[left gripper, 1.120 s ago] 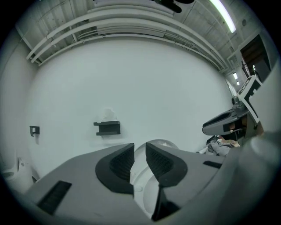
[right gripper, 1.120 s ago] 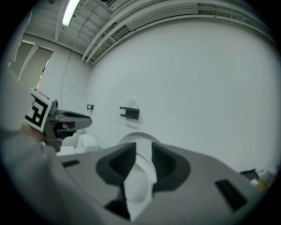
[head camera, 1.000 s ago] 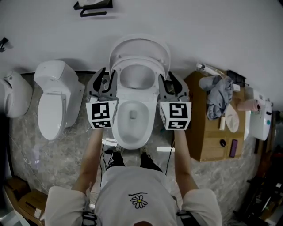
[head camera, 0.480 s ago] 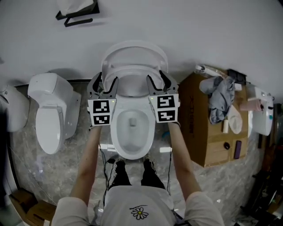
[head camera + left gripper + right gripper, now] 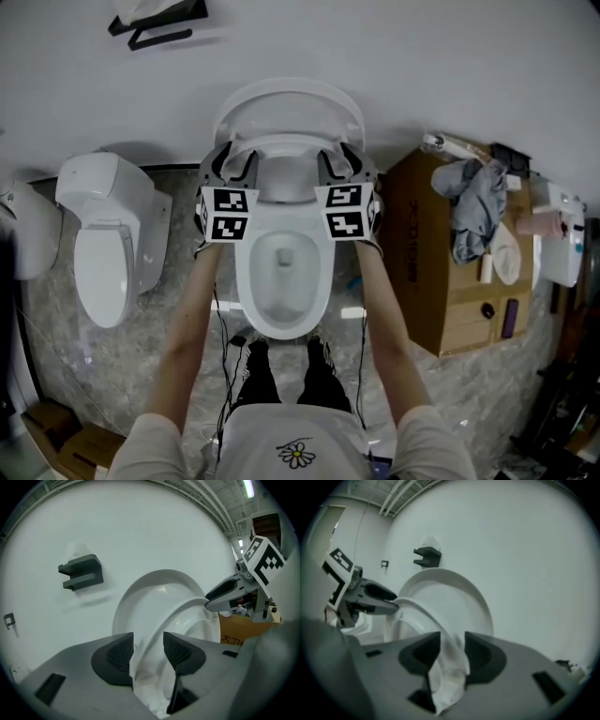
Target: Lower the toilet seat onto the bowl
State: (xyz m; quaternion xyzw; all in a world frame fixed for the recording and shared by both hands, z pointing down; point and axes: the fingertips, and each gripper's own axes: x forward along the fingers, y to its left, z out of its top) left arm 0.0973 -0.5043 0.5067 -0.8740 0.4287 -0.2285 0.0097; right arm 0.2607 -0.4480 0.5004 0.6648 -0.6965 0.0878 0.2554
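"Since you can't see from the door, I'll start with the big things. Behind is a plain white wall (image 5: 422, 56), and underfoot a grey veined stone floor (image 5: 122, 347). Between them stands a glossy white bowl (image 5: 246, 281), oval, its length running from the wall toward the person's feet."

"And the lid (image 5: 286, 103)?"

"Upright against the wall, smooth and rounded. The toilet seat (image 5: 281, 143) is a thin, shiny oval ring hinged at the bowl's back edge. It is tilted between the lid and the bowl's rim. Its long axis slants up from the hinge, and the free end leans toward the person."

"The arms?"

"Both bare forearms (image 5: 187, 319) reach straight out along the bowl's left and right edges. The left gripper (image 5: 238, 159) is at the seat's left side and the right gripper (image 5: 337, 159) at its right, with the marker cubes (image 5: 228, 214) facing up."

"Gripping?"

"Both pairs of jaws are closing with the seat's rim between them. On the left, the rim lies against one dark ribbed pad (image 5: 117, 653), with a sliver of gap at the other. On the right, the rim fills the space between the pads."
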